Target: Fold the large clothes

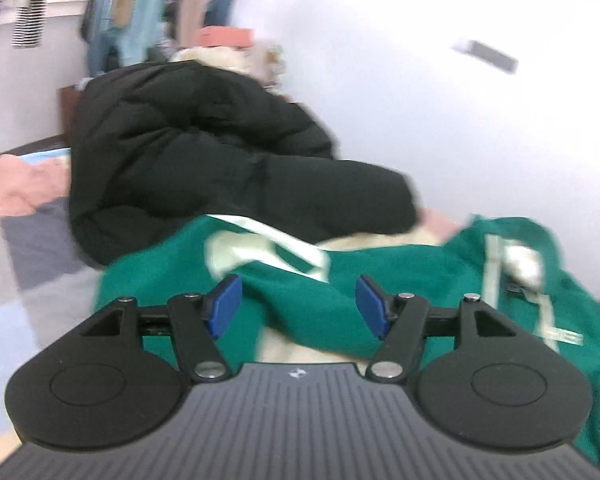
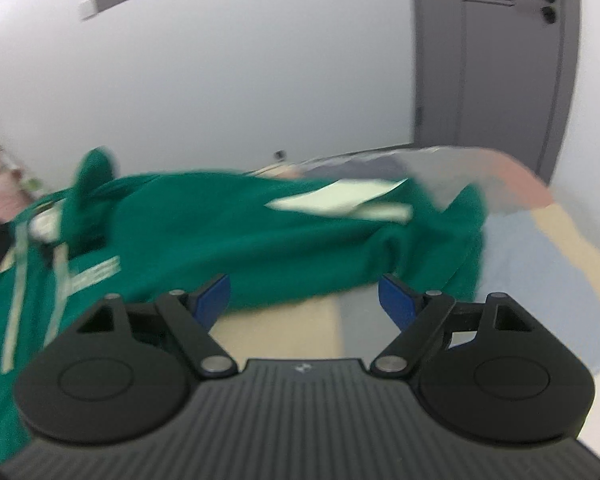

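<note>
A large green garment with white patches and stripes (image 1: 360, 280) lies crumpled on the bed; it also shows in the right wrist view (image 2: 228, 236). My left gripper (image 1: 296, 304) is open and empty, just above the green cloth, with blue pads (image 1: 226, 304) spread wide. My right gripper (image 2: 304, 300) is open and empty, over the garment's near edge and the bedsheet. Both views are motion-blurred.
A bulky black puffer coat (image 1: 204, 156) lies behind the green garment. Pink cloth (image 1: 24, 188) sits at the left. Clothes hang on a rack (image 1: 140, 8) at the back. The patchwork bedsheet (image 2: 540, 264) reaches right toward a grey door (image 2: 496, 64).
</note>
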`<state>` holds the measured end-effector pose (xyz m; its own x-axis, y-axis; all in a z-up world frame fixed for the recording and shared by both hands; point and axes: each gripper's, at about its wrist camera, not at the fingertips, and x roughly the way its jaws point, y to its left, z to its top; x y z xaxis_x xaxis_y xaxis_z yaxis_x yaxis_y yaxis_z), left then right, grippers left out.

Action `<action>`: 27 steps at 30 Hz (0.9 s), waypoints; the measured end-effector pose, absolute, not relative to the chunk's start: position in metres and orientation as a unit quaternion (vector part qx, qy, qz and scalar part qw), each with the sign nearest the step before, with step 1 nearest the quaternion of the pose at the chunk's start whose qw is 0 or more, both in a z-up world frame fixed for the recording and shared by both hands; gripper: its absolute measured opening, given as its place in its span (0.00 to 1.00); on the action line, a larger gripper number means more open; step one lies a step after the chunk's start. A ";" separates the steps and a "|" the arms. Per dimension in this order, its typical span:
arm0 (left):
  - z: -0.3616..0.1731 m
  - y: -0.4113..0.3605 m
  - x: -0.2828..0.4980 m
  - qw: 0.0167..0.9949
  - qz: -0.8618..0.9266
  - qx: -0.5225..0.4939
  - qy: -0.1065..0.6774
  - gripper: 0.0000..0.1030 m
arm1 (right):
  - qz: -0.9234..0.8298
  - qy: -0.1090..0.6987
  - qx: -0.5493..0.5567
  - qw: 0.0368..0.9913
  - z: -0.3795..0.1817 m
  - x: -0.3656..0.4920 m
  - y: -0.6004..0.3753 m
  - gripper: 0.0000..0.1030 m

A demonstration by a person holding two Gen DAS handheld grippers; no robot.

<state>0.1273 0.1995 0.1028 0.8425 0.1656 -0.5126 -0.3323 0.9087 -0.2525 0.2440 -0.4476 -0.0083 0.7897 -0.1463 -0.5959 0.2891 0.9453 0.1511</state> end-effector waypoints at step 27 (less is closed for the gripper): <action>-0.011 0.127 0.107 0.860 0.021 -0.295 0.416 0.65 | -0.018 0.349 0.160 0.923 -0.079 0.144 -0.340 0.80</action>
